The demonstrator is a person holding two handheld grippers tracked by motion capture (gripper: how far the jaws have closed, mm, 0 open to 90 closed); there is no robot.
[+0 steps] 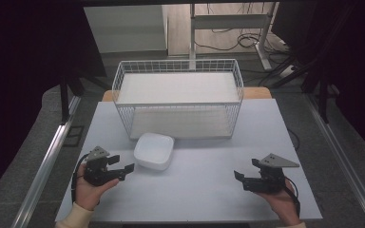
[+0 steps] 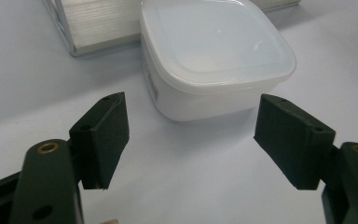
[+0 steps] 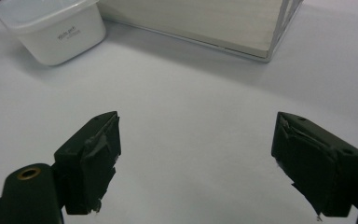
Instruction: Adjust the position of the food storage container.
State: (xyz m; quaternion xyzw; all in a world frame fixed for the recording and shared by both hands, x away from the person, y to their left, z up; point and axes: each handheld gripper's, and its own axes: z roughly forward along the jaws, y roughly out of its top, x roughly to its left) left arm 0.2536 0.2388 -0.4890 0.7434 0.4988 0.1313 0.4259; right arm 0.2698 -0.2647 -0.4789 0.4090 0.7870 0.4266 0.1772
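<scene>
Jaws of the left gripper (image 1: pixel 125 172) stand wide apart with nothing between them but bare table (image 1: pixel 204 190); in the left gripper view (image 2: pixel 191 140) the two black pads frame the near corner of a white lidded container (image 2: pixel 214 60) without touching it. The gripper rests in the person's left hand (image 1: pixel 88 192) at the near left of the table, its tips just beside the container (image 1: pixel 154 151) — close, but apart.

The container sits upright on the table, lid on, just in front of a white wire basket (image 1: pixel 178 99) whose floor and upper shelf are pale boards. In the right gripper view the container (image 3: pixel 56 28) lies at upper left and the basket's corner (image 3: pixel 275 42) at upper right.

Jaws of the right gripper (image 1: pixel 237 176) are likewise spread wide and empty — in its own view (image 3: pixel 196 163) only the table surface lies between the worn pads. It is held in the right hand (image 1: pixel 283 204) at the near right, well apart from container and basket.
</scene>
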